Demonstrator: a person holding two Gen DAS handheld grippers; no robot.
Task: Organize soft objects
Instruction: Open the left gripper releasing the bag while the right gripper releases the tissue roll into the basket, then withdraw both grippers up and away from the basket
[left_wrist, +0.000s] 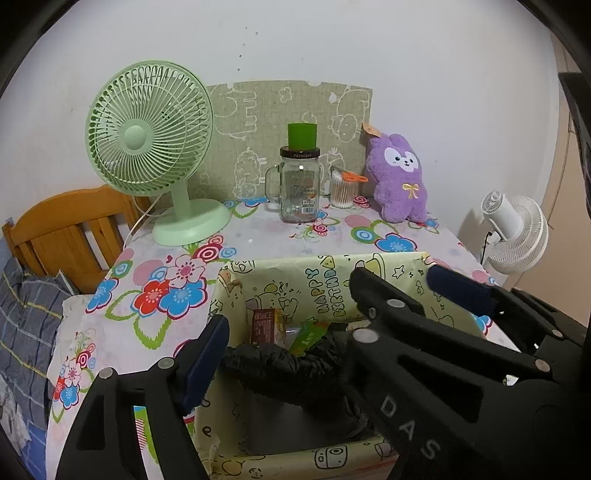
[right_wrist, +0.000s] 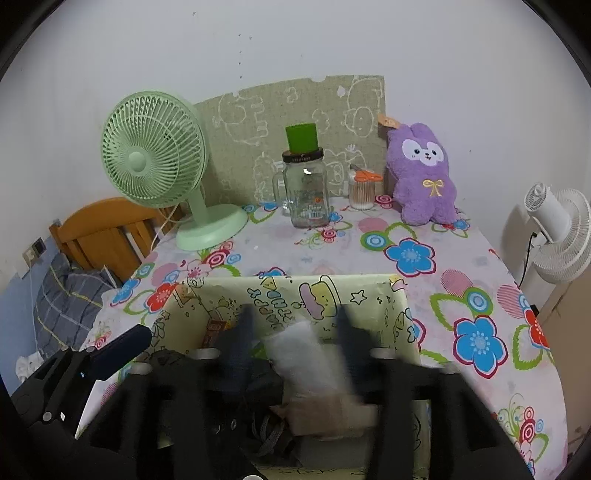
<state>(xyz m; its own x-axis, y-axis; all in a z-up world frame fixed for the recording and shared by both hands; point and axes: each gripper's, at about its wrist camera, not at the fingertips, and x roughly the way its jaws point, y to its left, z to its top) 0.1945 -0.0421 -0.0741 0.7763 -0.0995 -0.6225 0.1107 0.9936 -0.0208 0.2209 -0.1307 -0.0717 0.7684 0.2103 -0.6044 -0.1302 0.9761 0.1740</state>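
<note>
A purple plush bunny (left_wrist: 400, 177) leans against the wall at the back right of the table; it also shows in the right wrist view (right_wrist: 423, 177). A yellow "Happy Birthday" box (left_wrist: 325, 284) stands at the table's front, holding a black bag (left_wrist: 280, 365) and small packets. My left gripper (left_wrist: 284, 306) is open over the box. My right gripper (right_wrist: 295, 325) is open over the same box (right_wrist: 295, 291), with a blurred white and tan soft object (right_wrist: 314, 373) between its fingers, not gripped. The right gripper's fingers (left_wrist: 454, 288) cross the left wrist view.
A green desk fan (left_wrist: 155, 147) stands at the back left. A glass jar with a green cup on top (left_wrist: 299, 184) and a cotton-swab holder (left_wrist: 343, 188) stand at the back middle. A wooden bed frame (left_wrist: 74, 229) is left, a white fan (left_wrist: 517, 229) right.
</note>
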